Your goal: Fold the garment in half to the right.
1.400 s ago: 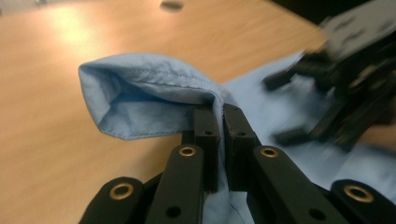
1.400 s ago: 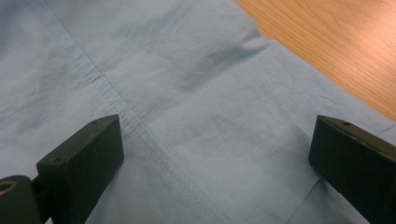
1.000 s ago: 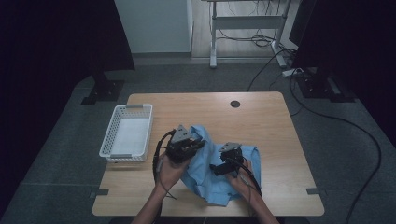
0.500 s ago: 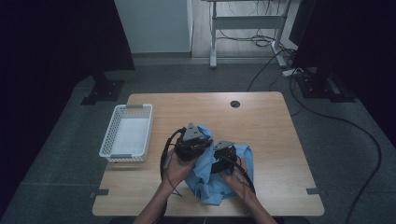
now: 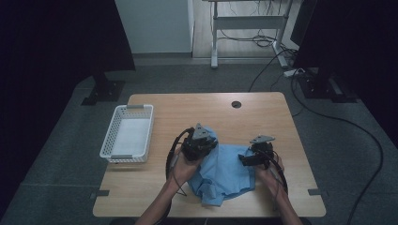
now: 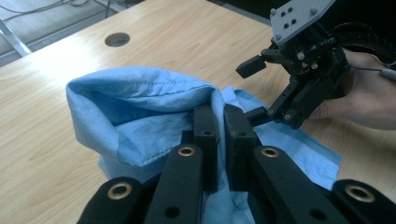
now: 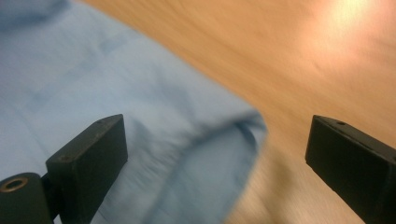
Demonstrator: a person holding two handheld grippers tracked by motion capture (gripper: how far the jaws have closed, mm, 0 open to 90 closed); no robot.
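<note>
Basket [image 5: 126, 133] at table [image 5: 263, 108] left; cloth [image 5: 225, 171] centre-front, btwn claws.

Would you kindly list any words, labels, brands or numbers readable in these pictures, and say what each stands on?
None: no readable text stands on the light blue cloth garment, the white plastic mesh basket, the light wooden table or the grey three-cornered plate.

Wooden table [image 5: 263, 117] with blue cloth [image 5: 225, 173], white basket [image 5: 126, 133]
</note>
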